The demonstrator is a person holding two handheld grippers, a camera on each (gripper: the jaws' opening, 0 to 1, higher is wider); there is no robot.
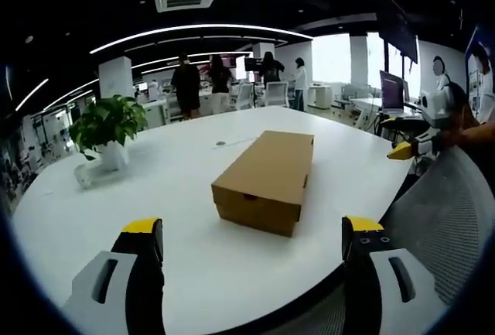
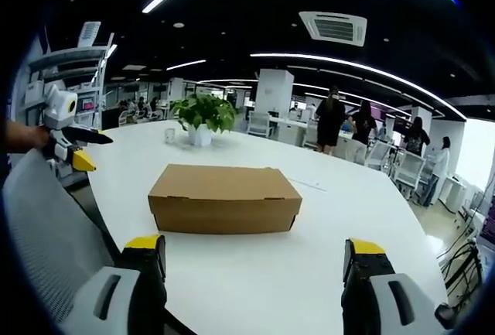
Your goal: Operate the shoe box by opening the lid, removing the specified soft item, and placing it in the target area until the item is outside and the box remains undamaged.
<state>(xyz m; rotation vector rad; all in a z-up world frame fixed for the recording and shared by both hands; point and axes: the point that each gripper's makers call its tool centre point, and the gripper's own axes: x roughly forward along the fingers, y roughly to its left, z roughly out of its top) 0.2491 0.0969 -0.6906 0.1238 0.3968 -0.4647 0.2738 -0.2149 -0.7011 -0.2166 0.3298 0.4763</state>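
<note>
Shoe box [image 1: 265, 181] closed; fingers [image 1: 143, 246] spread.

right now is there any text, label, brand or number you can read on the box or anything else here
None readable.
shoe box: plain brown cardboard, lid shut, no print or label on the faces shown in either view.
monitor: screen lit, but its content is too small and blurred to read.
white pot of the plant: no marking visible.
left tool and right tool: yellow tips, no lettering.

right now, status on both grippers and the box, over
Left gripper open, right gripper open, both short of the shoe box. Lid shut, box flat on white table. Potted plant off to the side, path free.
</note>
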